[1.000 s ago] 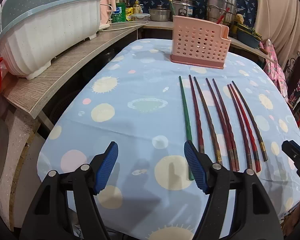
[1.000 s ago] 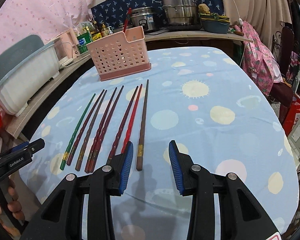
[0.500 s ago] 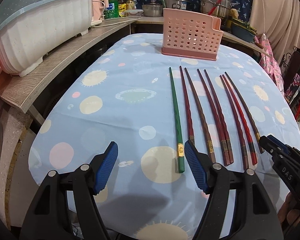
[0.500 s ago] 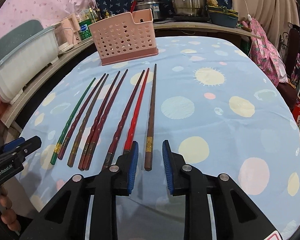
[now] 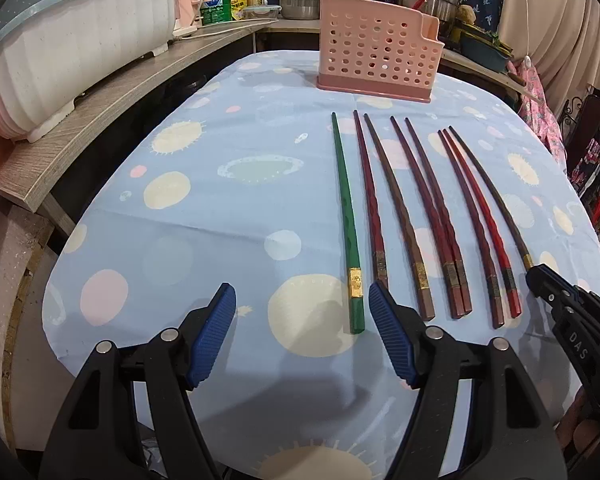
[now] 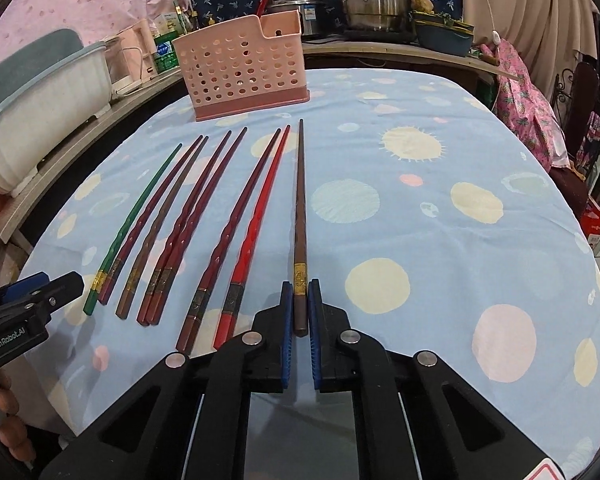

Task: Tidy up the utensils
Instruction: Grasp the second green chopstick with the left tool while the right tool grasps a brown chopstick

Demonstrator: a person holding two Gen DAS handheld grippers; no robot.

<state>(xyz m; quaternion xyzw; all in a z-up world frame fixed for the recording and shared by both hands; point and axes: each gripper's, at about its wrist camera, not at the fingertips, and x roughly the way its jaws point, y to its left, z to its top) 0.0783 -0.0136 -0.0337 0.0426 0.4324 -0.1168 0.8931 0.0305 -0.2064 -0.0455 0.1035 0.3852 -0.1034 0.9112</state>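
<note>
Several chopsticks lie side by side on the blue spotted tablecloth [image 6: 420, 160], thick ends toward me. My right gripper [image 6: 300, 292] is shut on the thick end of the dark brown chopstick [image 6: 300, 200], the rightmost of the row, which still rests on the cloth. My left gripper [image 5: 302, 292] is open above the near edge. The green chopstick [image 5: 346, 208], leftmost, ends between its fingers, close to the right pad and untouched. A pink perforated utensil holder [image 5: 376, 52] stands upright beyond the tips. The right gripper [image 5: 540, 276] shows at the edge of the left wrist view.
A white dish rack with a teal lid [image 5: 60, 40] sits on the wooden counter [image 5: 100, 120] left of the table. Steel pots [image 6: 372, 0] and bottles crowd the back counter. A person's fingers [image 6: 8, 420] hold the left gripper [image 6: 60, 284].
The right jaws have closed from a wide gap onto the brown chopstick's thick end. The left wrist view has shifted so the green chopstick's end now shows between its open fingers.
</note>
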